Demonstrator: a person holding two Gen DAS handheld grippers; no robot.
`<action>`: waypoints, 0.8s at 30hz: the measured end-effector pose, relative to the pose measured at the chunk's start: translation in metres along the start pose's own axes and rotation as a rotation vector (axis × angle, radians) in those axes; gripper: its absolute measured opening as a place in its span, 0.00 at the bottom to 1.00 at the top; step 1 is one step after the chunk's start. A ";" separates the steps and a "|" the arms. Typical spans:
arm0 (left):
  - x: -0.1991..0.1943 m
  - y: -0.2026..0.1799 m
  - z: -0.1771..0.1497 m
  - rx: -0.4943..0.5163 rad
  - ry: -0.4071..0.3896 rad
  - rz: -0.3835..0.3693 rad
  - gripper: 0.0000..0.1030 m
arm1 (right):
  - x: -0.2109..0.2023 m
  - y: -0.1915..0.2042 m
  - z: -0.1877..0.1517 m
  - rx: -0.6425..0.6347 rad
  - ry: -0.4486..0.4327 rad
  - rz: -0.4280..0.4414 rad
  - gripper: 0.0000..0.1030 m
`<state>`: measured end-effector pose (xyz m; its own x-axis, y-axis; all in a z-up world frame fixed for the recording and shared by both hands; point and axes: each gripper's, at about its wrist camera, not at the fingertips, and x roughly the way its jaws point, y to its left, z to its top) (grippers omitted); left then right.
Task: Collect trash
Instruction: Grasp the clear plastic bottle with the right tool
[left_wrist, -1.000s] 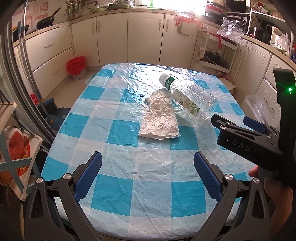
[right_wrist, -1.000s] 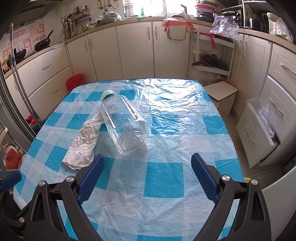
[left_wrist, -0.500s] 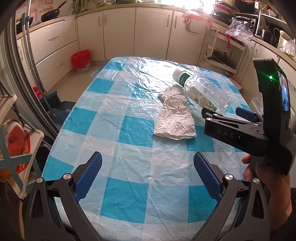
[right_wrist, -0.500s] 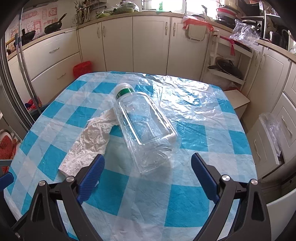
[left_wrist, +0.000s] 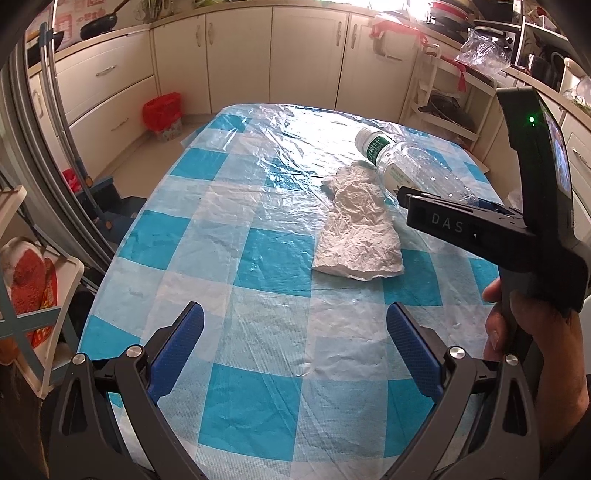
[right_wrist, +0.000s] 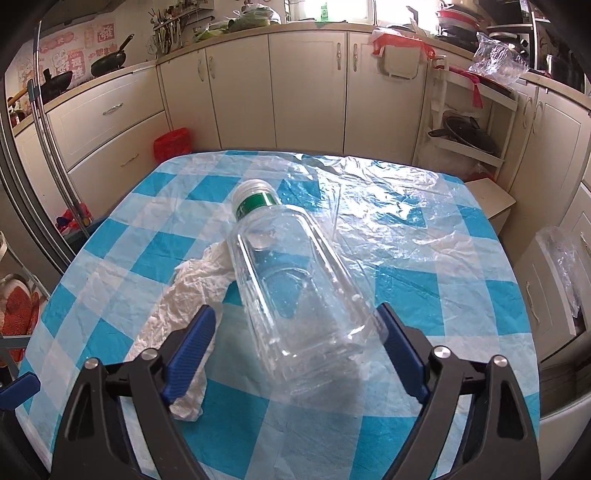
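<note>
A clear plastic bottle (right_wrist: 295, 280) with a green neck band lies on its side on the blue-and-white checked table (right_wrist: 406, 295), cap pointing away. My right gripper (right_wrist: 295, 347) straddles the bottle's base. Its jaws are closing, with a gap still showing at the left pad (right_wrist: 192, 347). A crumpled white paper towel (right_wrist: 184, 295) lies against the bottle's left side. In the left wrist view the paper towel (left_wrist: 358, 229) and bottle (left_wrist: 417, 166) lie ahead to the right. My left gripper (left_wrist: 295, 343) hangs open over bare cloth, short of them.
A red bin (left_wrist: 162, 114) stands on the floor beyond the table's far left corner. Cream cabinets ring the room. A shelf rack (right_wrist: 469, 125) and an open drawer with a plastic bag (right_wrist: 557, 266) are at the right. A hand (left_wrist: 535, 332) holds the right gripper.
My right gripper has come forward until the bottle's base lies between its fingers, and the fingers have narrowed. In the left wrist view the right gripper has slid further in toward the bottle.
</note>
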<state>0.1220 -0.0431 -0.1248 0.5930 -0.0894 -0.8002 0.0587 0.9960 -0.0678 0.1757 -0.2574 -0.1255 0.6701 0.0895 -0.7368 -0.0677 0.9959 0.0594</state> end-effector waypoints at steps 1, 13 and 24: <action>0.001 0.000 0.001 0.000 0.001 0.001 0.92 | 0.001 0.000 0.000 0.001 0.004 0.014 0.64; 0.021 -0.026 0.029 0.018 -0.008 -0.025 0.92 | -0.024 -0.027 -0.006 0.057 -0.014 0.048 0.55; 0.069 -0.058 0.051 0.073 0.053 -0.016 0.92 | -0.041 -0.057 -0.020 0.096 0.013 0.022 0.55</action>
<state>0.2003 -0.1072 -0.1458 0.5479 -0.1025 -0.8302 0.1272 0.9911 -0.0384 0.1368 -0.3177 -0.1122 0.6595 0.1123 -0.7433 -0.0112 0.9901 0.1397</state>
